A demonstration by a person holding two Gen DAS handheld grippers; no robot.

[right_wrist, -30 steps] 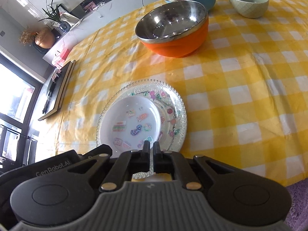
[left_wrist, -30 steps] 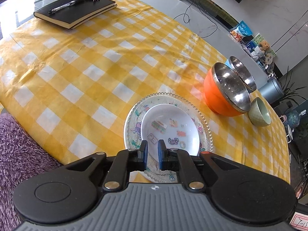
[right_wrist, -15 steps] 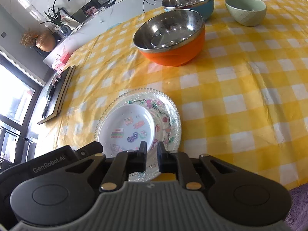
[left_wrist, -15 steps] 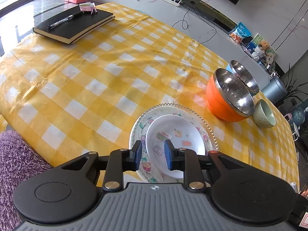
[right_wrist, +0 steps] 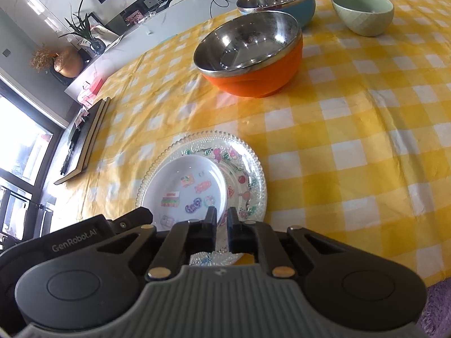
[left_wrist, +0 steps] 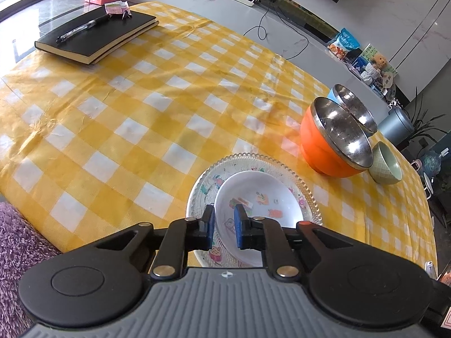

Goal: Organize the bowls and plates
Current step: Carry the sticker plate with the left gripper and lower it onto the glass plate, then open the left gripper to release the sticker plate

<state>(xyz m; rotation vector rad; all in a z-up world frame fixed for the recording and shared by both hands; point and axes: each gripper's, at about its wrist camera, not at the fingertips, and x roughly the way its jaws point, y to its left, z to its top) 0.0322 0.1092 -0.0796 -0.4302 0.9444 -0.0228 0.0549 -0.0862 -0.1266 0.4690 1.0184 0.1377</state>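
Observation:
A small white plate with stickers (left_wrist: 255,197) (right_wrist: 191,188) lies on a larger clear beaded glass plate (left_wrist: 301,188) (right_wrist: 251,174) near the table's front edge. My left gripper (left_wrist: 222,226) is open, its fingers straddling the white plate's near rim without gripping it. My right gripper (right_wrist: 222,229) is open a little and empty, just above the glass plate's near rim. Farther back stand an orange steel-lined bowl (left_wrist: 329,143) (right_wrist: 253,56), a blue steel-lined bowl (left_wrist: 355,109) (right_wrist: 279,0) and a small green bowl (left_wrist: 386,166) (right_wrist: 363,11).
The table carries a yellow checked cloth (left_wrist: 141,107) (right_wrist: 366,140). A black notebook with a pen (left_wrist: 95,33) (right_wrist: 84,140) lies at the far left corner. A purple rug (left_wrist: 19,242) lies below the front edge. The left gripper's body (right_wrist: 84,239) shows beside my right one.
Both grippers opened and drew back and up from the stacked plates. The left jaws widened most. The plates stay where they lay.

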